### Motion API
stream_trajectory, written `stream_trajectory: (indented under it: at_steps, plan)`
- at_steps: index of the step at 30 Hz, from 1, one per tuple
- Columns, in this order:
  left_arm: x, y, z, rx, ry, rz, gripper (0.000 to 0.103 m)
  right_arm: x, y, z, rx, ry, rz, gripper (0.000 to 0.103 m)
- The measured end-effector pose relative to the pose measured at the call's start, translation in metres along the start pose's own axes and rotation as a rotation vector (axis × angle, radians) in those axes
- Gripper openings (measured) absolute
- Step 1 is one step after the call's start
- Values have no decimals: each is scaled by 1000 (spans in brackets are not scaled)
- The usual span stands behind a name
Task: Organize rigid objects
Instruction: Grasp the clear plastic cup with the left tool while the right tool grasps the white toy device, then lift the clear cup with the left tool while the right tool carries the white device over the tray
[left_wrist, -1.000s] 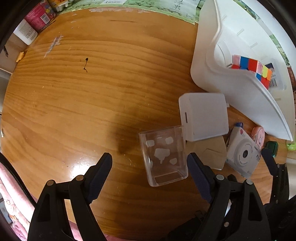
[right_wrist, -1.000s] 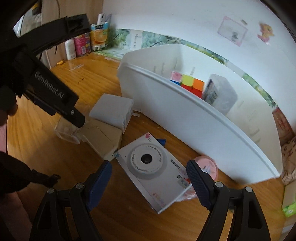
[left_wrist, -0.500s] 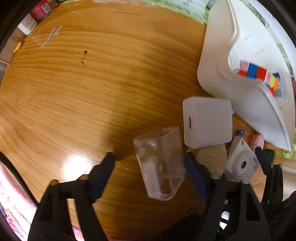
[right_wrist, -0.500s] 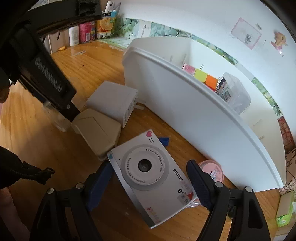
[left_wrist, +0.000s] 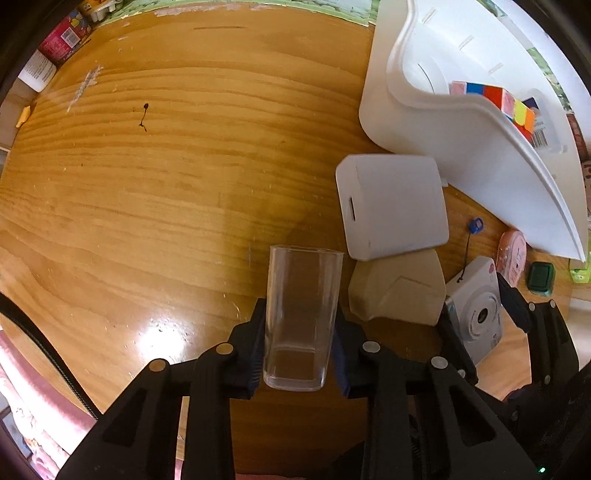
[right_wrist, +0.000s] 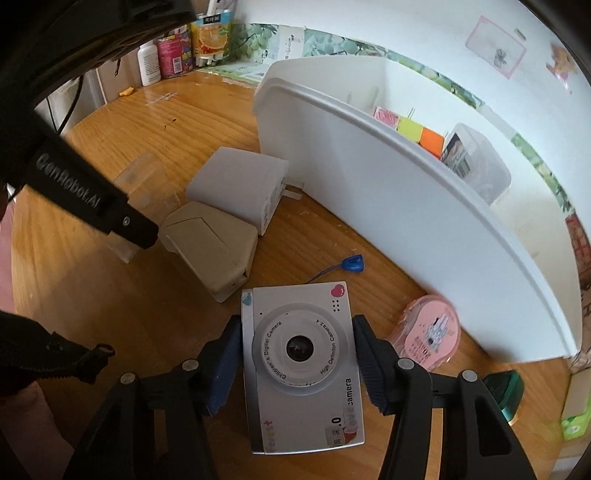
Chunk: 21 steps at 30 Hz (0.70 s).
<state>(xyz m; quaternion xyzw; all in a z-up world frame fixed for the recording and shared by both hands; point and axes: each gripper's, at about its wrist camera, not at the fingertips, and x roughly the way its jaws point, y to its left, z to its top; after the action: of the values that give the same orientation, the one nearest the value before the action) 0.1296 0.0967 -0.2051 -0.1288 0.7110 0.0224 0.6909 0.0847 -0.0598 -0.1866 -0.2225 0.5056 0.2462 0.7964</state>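
Between the pads of my left claw, a clear plastic box is clamped above the worktop. My right claw is closed on the children's digital camera; the white bin stands at 1 o'clock.
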Motion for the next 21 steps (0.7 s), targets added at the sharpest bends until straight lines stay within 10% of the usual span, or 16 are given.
stream_trajectory:
  at_steps: [21]
  plan:
    - [-55, 17, -70, 189, -184, -15, 32, -51, 5, -12, 210, -67, 16, 57]
